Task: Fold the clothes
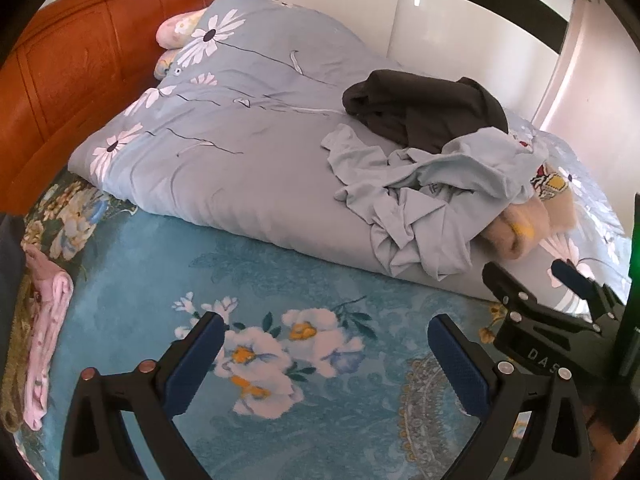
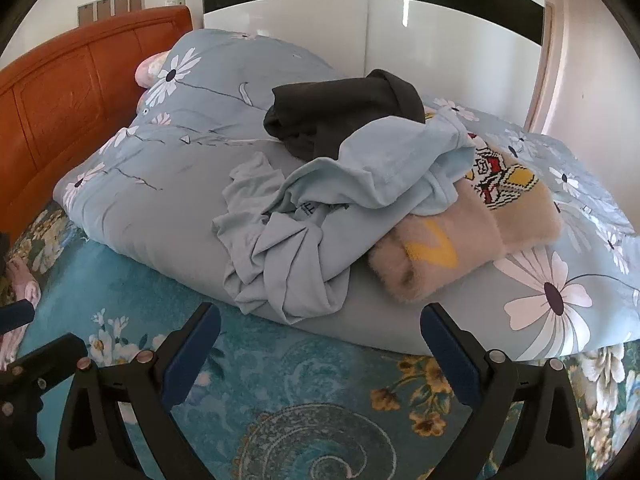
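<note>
Orange-brown wooden headboard (image 2: 60, 104) upper left. Glossy white wardrobe (image 2: 440, 40) with black band across the top centre. White wall with a switch plate row (image 2: 110, 7) above the headboard. Bed covered by a teal floral blanket (image 1: 280, 280); grey-blue daisy-print duvet (image 1: 224, 128) heaped mid-frame. Bright daylight glare at right.

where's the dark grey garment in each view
Left wrist: dark garment upper right of centre, on the quilt, behind the crumpled light blue shirt.
Right wrist: dark garment upper centre, again behind the blue shirt.
Shared landmark: the tan fleece to the right of the blue shirt.
</note>
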Action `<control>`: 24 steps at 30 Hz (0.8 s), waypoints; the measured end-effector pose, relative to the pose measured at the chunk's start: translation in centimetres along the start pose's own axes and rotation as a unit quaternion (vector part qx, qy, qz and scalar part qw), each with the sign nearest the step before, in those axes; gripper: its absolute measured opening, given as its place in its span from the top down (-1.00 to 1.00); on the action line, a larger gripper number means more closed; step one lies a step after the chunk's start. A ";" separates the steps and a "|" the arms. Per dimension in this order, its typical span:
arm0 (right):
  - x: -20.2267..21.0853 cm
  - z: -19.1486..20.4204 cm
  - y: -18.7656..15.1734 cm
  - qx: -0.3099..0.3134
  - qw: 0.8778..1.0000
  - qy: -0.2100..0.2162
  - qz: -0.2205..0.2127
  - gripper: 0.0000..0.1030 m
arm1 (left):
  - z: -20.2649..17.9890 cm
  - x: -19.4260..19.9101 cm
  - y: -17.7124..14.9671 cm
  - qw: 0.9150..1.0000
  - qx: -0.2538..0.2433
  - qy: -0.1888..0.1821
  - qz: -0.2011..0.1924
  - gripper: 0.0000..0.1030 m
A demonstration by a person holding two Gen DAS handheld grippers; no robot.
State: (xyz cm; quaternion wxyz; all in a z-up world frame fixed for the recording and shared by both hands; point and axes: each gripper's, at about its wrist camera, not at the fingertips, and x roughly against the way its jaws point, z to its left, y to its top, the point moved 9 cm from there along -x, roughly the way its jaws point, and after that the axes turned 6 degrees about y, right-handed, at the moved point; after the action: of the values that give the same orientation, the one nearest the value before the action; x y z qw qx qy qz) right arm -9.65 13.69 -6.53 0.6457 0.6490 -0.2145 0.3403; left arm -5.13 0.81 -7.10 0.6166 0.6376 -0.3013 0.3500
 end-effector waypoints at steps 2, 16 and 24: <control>0.1 0.1 0.0 0.005 1.000 -0.003 -0.002 -0.95 | -0.4 0.3 0.3 1.000 0.000 -0.001 -0.012 -1.00; 0.8 1.3 1.8 0.032 0.999 -0.001 -0.016 -0.95 | 0.6 2.7 1.6 0.995 0.030 -0.047 -0.083 -1.00; 1.3 2.6 1.8 0.057 0.998 -0.002 -0.018 -0.95 | 0.9 2.1 0.7 0.996 0.024 -0.045 -0.078 -1.00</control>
State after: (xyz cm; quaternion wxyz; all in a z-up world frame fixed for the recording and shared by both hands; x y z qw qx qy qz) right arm -9.63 11.24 -4.14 0.6135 0.6892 -0.1840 0.3388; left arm -4.47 -0.03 -4.96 0.6125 0.6888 -0.2698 0.2786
